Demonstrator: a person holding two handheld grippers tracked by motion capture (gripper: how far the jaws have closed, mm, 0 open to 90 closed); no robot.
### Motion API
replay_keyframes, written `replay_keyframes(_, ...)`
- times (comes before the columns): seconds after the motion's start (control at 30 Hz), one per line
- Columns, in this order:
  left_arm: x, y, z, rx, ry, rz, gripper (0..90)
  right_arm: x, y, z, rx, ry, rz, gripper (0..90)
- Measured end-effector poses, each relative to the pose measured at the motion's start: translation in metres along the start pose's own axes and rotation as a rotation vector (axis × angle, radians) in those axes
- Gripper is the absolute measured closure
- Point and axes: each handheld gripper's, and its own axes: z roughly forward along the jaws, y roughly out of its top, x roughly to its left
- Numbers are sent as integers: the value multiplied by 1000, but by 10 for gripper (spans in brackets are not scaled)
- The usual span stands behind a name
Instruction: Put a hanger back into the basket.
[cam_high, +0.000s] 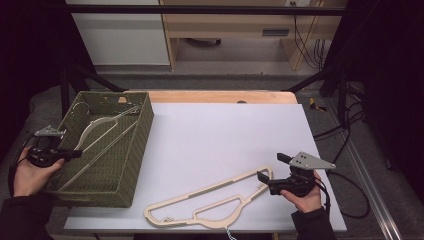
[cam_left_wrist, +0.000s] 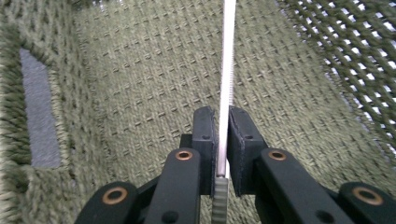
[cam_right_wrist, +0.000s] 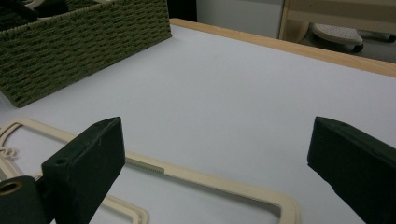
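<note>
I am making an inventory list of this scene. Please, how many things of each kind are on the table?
Hangers: 3, one in the basket, two stacked on the table
Basket: 1
Total: 4

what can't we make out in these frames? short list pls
- Left gripper view: whether the pads press the hanger bar; a thin gap shows on one side. The bar's far end is cut off by the top edge.
- High view: the hooks of the hangers on the table are too small.
- Right gripper view: those hangers are cut off by the bottom edge.
</note>
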Motion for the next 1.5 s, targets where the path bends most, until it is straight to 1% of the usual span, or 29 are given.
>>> replay_keyframes(0.07, 0, 0, 1, 13, 11, -13, 798, 0, 0, 0, 0, 2, -4, 47)
replay_keyframes(0.2, 0, 1, 4, 40, 52, -17, 748, 0, 0, 0, 0, 3, -5, 47)
replay_keyframes(0.23, -1, 1, 4, 46, 49, -18, 747, 0, 0, 0, 1, 3, -4, 47)
replay_keyframes(0.3, -1, 2, 5, 52, 56, -17, 747, 0, 0, 1, 0, 3, -6, 47)
replay_keyframes(0.37, 0, 2, 5, 58, 66, -31, 734, 0, 0, 1, 1, 2, -7, 47)
replay_keyframes(0.43, 1, 2, 6, 71, 84, -43, 702, 0, 0, 1, -3, 2, -12, 47)
replay_keyframes(0.47, 2, 2, 7, 73, 92, -41, 676, 0, 0, 1, 1, 2, -8, 47)
replay_keyframes(0.53, 2, 3, 8, 93, 100, -45, 651, 0, 0, 1, 2, 2, -9, 47)
replay_keyframes(0.67, 3, 3, 10, 107, 108, -51, 635, 0, 0, 1, 1, 2, -9, 47)
replay_keyframes(0.8, 5, 3, 15, 131, 128, -62, 543, 1, 0, 1, 1, 2, -9, 47)
replay_keyframes(0.83, 6, 3, 16, 135, 130, -59, 533, 0, 0, 1, 1, 2, -10, 47)
replay_keyframes(0.9, 5, 3, 17, 136, 128, -67, 536, 0, 0, 1, 1, 2, -10, 47)
replay_keyframes(0.97, 5, 3, 17, 146, 134, -60, 541, 0, 0, 1, -4, 2, -12, 47)
replay_keyframes(1.03, 6, 4, 19, 155, 133, -68, 522, 0, 0, 1, -1, 1, -12, 47)
replay_keyframes(1.1, 8, 3, 21, 169, 134, -68, 493, 1, 0, 1, 0, 2, -10, 47)
replay_keyframes(1.17, 9, 3, 24, 171, 135, -76, 495, 1, 0, 1, 1, 2, -10, 47)
replay_keyframes(1.2, 9, 2, 25, 163, 139, -85, 493, 0, 0, 1, -1, 1, -12, 47)
replay_keyframes(1.3, 10, 2, 26, 161, 137, -86, 482, 0, 0, 0, -5, -1, -9, 47)
replay_keyframes(1.37, 10, 2, 26, 163, 134, -79, 460, 0, 0, 0, -6, -2, -12, 47)
replay_keyframes(1.43, 9, 2, 25, 150, 139, -74, 448, 0, 0, 0, -6, -1, -12, 47)
replay_keyframes(1.47, 9, 2, 25, 136, 140, -81, 439, 0, 0, 0, -6, -2, -11, 47)
replay_keyframes(1.5, 9, 2, 24, 127, 141, -78, 429, 1, 0, 0, -6, -2, -9, 47)
